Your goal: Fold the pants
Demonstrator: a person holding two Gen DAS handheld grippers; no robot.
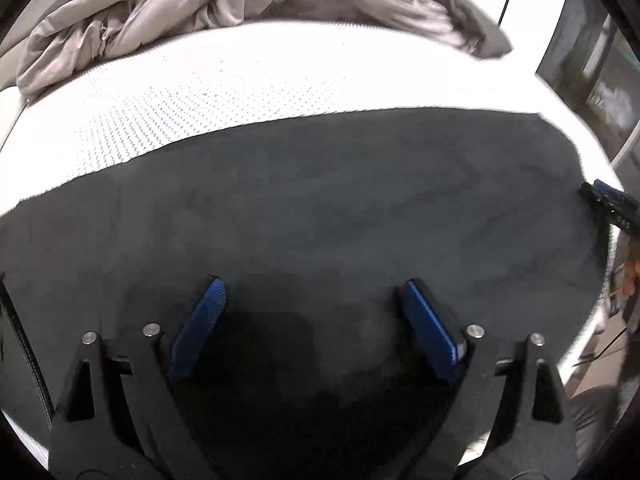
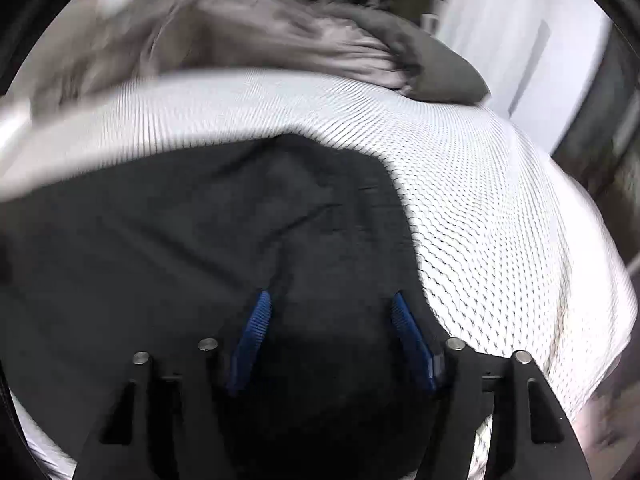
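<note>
The pants (image 1: 320,208) are lying flat on the bed (image 1: 160,96), dark cloth on the white dotted cover. They are taking up the near part of the bed, w/ white cover showing past their far edge.

In the left view, the left tongs (image 1: 314,290) are hanging just over the pants, spread wide, w/ nothing between the blue pads (image 1: 200,324). A dark shadow is sitting on the pants under them. At the right end of the pants, the tip of the right tongs (image 1: 608,200) is peeking in at the edge of the view.

In the right view, the right tongs (image 2: 330,300) are also spread wide over the pants (image 2: 200,248), holding nothing. This view is blurry. A crease is running across the pants from near the left pad (image 2: 252,340). The pants' edge is bending just right of the tongs, and the white cover of the bed (image 2: 500,220) is showing beyond it.

A grey blanket (image 1: 180,4) is bunched up on the bed, well past the far side of the pants. It is also showing in the right view (image 2: 240,28), but smeared.
</note>
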